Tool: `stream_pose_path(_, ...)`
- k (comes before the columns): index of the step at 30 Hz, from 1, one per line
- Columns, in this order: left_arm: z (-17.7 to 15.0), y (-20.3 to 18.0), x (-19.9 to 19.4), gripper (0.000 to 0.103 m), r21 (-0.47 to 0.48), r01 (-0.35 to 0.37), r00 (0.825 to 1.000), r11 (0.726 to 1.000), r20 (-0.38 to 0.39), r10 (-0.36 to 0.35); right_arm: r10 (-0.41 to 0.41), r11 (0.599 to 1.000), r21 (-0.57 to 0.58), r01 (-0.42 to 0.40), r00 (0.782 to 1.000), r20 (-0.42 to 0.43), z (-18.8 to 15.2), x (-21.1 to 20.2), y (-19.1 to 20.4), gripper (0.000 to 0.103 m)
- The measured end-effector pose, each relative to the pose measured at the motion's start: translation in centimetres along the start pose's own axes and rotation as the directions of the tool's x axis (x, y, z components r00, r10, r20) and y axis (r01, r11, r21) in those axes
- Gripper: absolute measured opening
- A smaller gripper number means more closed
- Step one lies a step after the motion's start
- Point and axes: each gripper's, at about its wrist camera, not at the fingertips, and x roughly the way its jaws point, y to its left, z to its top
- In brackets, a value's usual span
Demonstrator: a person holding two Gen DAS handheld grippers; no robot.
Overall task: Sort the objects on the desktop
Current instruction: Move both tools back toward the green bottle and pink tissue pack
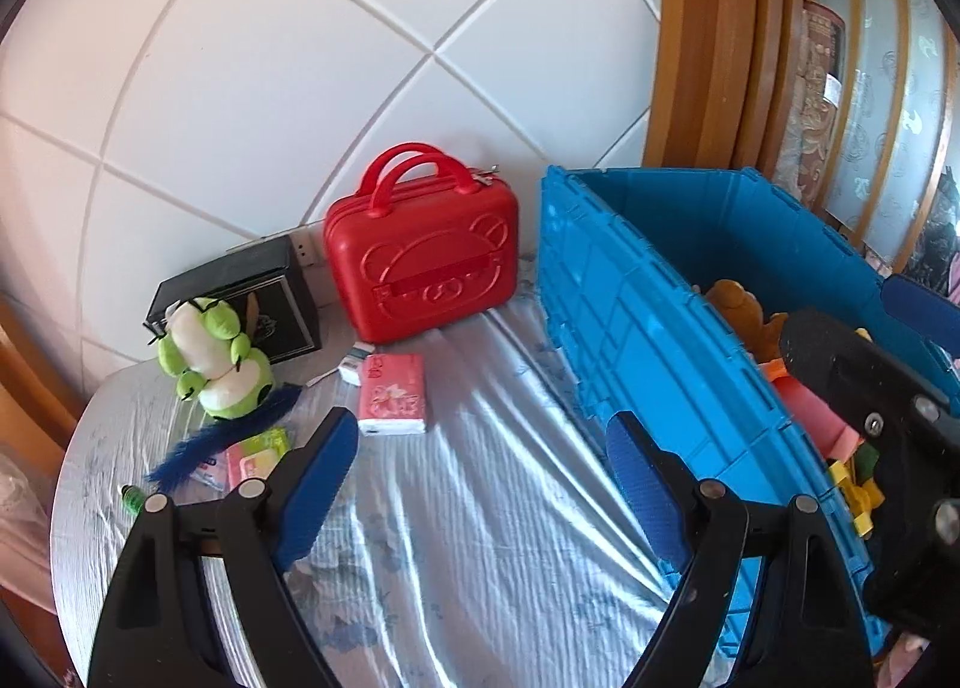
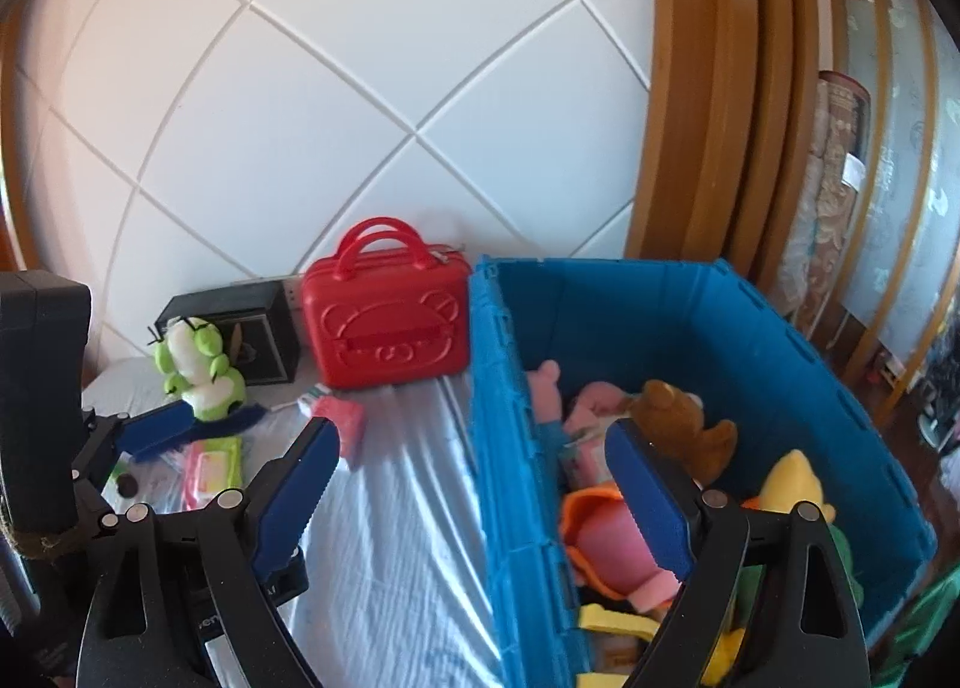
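My left gripper point(image 1: 483, 472) hangs open and empty over the pale blue tablecloth point(image 1: 468, 538), left of the blue bin point(image 1: 660, 328). Ahead of it lie a pink tissue pack point(image 1: 393, 394), a green and white plush point(image 1: 210, 358), a blue feather point(image 1: 222, 442) and a pink-green packet point(image 1: 258, 454). My right gripper point(image 2: 471, 436) is open and empty, straddling the bin's left wall point(image 2: 510, 388). Inside the bin lie a brown bear plush point(image 2: 684, 418), a yellow plush point(image 2: 792, 478) and a pink toy point(image 2: 606, 544).
A red hard case point(image 1: 420, 262) and a black box point(image 1: 270, 292) stand against the white tiled wall. A small green bottle point(image 1: 132, 499) lies near the table's left edge. Wooden door frames point(image 2: 708, 118) rise at the right behind the bin.
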Motion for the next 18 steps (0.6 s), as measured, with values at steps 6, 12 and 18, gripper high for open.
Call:
stream_pose_path(6, -2.6, 6.4, 1.3, 0.085, -0.084, -0.074, 0.996, 0.994, -0.046, 0.07, 0.078, 0.996, -0.043, -0.079, 0.997, -0.027, -0.4, 2.4, 4.7, 0.093)
stream_pose_path(12, -5.4, 11.7, 3.0, 0.085, -0.166, -0.126, 0.989, 0.978, -0.098, 0.111, 0.135, 0.988, -0.071, -0.139, 0.989, -0.058, -0.9, 5.0, 8.2, 0.093)
stream_pose_path(18, -8.2, 16.1, 4.3, 0.085, -0.226, -0.17, 0.98, 0.959, -0.137, 0.142, 0.169, 0.979, -0.102, -0.178, 0.981, -0.091, -1.5, 7.4, 11.0, 0.096)
